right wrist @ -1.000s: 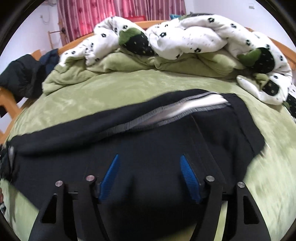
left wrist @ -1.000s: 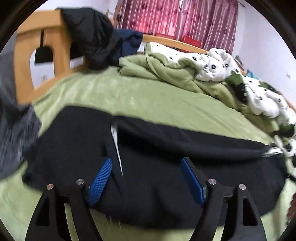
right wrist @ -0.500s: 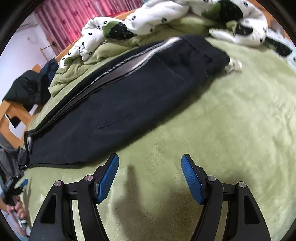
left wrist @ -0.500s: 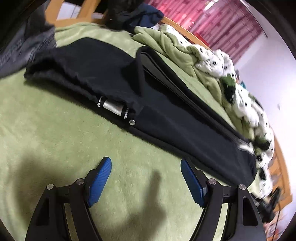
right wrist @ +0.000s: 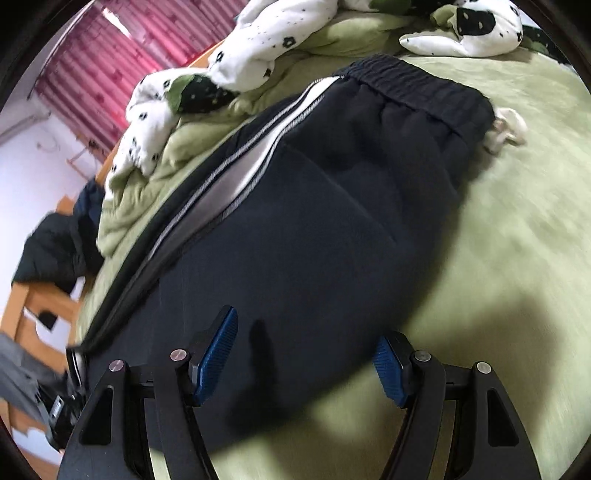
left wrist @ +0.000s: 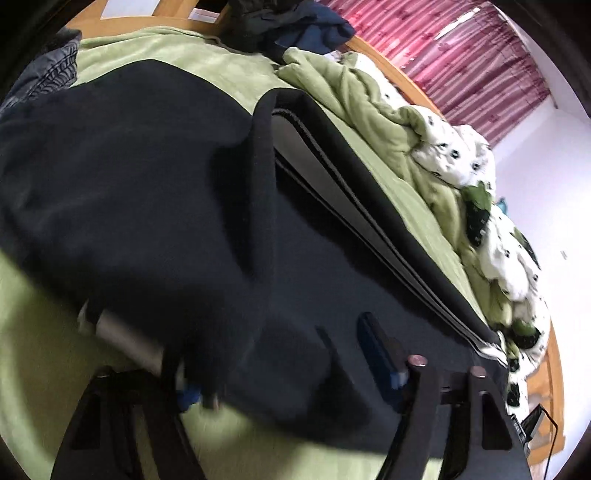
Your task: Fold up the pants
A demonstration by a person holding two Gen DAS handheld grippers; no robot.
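The dark navy track pants (left wrist: 155, 192) with a grey-and-white side stripe lie stretched across the light green fleece bed cover (left wrist: 48, 354), filling the middle of both views. In the right wrist view the pants (right wrist: 325, 229) run from the lower left up to the gathered elastic waistband (right wrist: 413, 85) at upper right, with a white drawstring end (right wrist: 508, 127) lying on the bed cover (right wrist: 517, 258) just beside it.

The left tool (left wrist: 280, 373) has its fingers spread wide at the bottom of the frame; its right blue pad (left wrist: 373, 354) rests over the dark fabric, while the left pad is hidden under a blurred fold, so I cannot tell whether cloth is caught. The right tool (right wrist: 306, 365) is also spread wide, with nothing between its blue pads (right wrist: 216, 354); the left pad sits over the pants and the right one over bare cover.

Half a second ago both tools hovered over bare green cover, short of the pants; now each has come forward to the near edge of the garment, which looms much larger.

A crumpled white quilt with black flower prints and green lining (right wrist: 236, 62) is heaped along the far side of the bed, at the right edge of the left view (left wrist: 454, 155). Pink-red pleated curtains (left wrist: 443, 51) hang at the top, a wooden bed frame (right wrist: 33, 314) shows at lower left of the right view, and dark jackets (left wrist: 291, 29) are draped over it.
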